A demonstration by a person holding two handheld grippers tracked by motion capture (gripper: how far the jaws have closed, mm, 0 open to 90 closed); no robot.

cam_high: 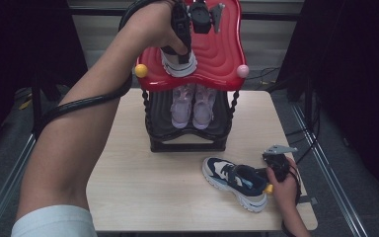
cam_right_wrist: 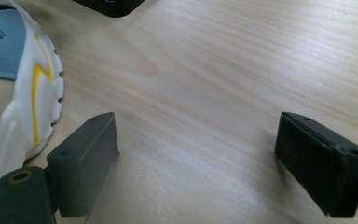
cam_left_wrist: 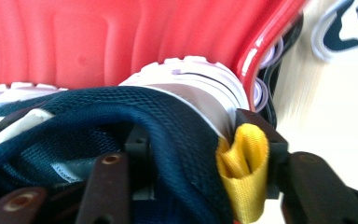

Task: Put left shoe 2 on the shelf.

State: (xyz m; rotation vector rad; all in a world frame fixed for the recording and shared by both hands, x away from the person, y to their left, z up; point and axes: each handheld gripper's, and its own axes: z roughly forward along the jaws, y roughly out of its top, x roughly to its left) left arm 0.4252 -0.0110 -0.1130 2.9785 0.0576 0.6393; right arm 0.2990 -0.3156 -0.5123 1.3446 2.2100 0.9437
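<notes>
A navy and white sneaker sits on the red top shelf of a shoe rack. My left gripper reaches down onto its heel. In the left gripper view the jaws straddle the navy mesh heel collar; the yellow pull loop hangs loose against one pad and is not squashed, so the left gripper reads as open. The matching sneaker lies on the table at the front right. My right gripper rests just behind that sneaker's heel, and this right gripper is open with only bare wood between its pads.
A pair of lilac shoes stands on the black lower shelf of the rack. A yellow knob and a pink knob stick out at the red shelf's front corners. The light wooden table ends close to my right hand.
</notes>
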